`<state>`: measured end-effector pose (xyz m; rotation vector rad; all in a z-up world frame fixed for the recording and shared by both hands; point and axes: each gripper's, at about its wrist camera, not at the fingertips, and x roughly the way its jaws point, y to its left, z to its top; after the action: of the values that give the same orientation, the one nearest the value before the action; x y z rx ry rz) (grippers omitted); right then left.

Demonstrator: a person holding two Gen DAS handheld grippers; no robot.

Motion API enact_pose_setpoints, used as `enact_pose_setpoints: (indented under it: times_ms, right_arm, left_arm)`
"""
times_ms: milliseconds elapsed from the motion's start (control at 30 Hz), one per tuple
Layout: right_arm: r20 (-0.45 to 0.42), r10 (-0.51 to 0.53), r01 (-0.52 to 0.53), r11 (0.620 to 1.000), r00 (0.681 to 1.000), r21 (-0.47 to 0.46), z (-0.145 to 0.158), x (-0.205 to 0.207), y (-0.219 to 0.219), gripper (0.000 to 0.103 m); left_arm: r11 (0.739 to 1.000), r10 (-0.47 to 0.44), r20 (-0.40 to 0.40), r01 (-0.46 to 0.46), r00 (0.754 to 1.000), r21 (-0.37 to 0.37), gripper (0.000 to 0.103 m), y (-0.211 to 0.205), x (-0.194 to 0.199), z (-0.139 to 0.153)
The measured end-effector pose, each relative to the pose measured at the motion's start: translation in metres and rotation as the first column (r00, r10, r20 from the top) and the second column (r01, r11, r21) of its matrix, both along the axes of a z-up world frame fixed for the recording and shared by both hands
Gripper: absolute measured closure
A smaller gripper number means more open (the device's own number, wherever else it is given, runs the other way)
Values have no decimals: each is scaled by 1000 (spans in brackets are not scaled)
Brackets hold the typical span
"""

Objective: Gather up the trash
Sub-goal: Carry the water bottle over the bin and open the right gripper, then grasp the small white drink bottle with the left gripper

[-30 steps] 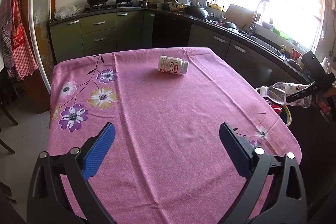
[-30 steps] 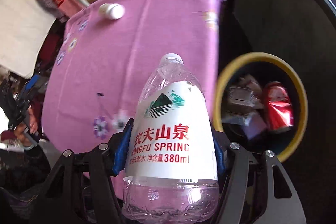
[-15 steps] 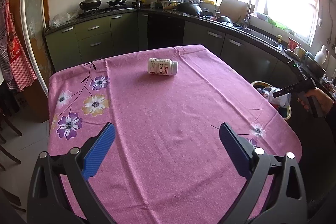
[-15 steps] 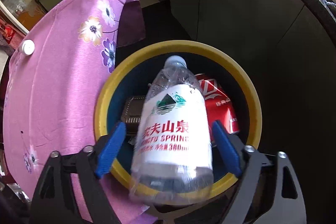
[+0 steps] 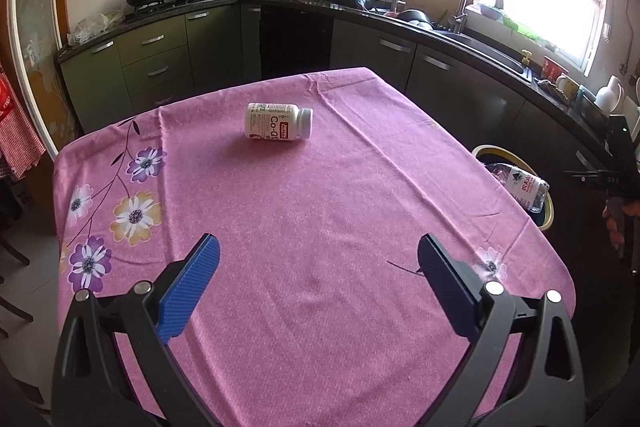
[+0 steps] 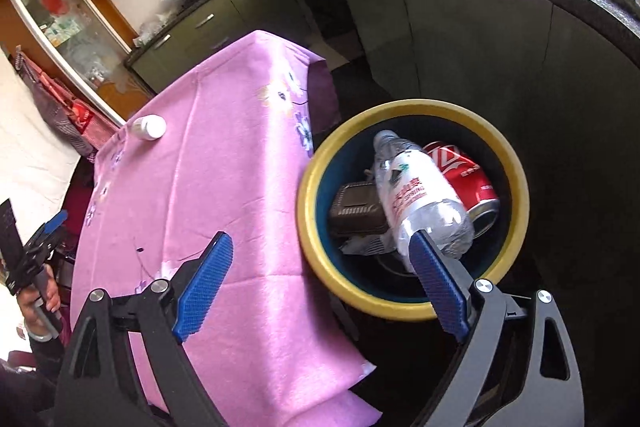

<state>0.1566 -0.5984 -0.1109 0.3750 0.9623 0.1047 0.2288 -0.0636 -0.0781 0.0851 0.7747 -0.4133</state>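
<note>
Right gripper (image 6: 320, 283): jaws just opened, nothing between them now. A second ago it clamped the water bottle (image 6: 420, 199); that bottle now lies in the yellow-rimmed bin (image 6: 308, 227), right of centre in the right wrist view, on a red can (image 6: 468, 179). Left gripper (image 5: 316, 287): released, empty, over the pink cloth (image 5: 320, 219). The pill bottle (image 5: 278, 121) lies upper centre in the left wrist view; likely next.

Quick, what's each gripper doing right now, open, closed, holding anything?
Left gripper: open, holding nothing, above the tablecloth.
Right gripper: jaws have just been opening, now open and empty; the water bottle lies in the bin.
</note>
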Motion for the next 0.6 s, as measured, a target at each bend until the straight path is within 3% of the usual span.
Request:
enact_pose_setpoints:
  times_ms: [300, 467, 600]
  right_arm:
    - [60, 92, -95, 995, 994, 34, 8, -7, 37, 13]
    - [64, 127, -129, 991, 990, 27, 3, -5, 50, 13]
    - [62, 142, -144, 989, 988, 24, -4, -4, 60, 12]
  left_arm:
    - [999, -11, 6, 10, 1000, 53, 7, -34, 88, -11]
    - [1000, 12, -56, -11, 998, 17, 7, -38, 148, -30]
    - [999, 25, -53, -23, 998, 41, 7, -43, 179, -42]
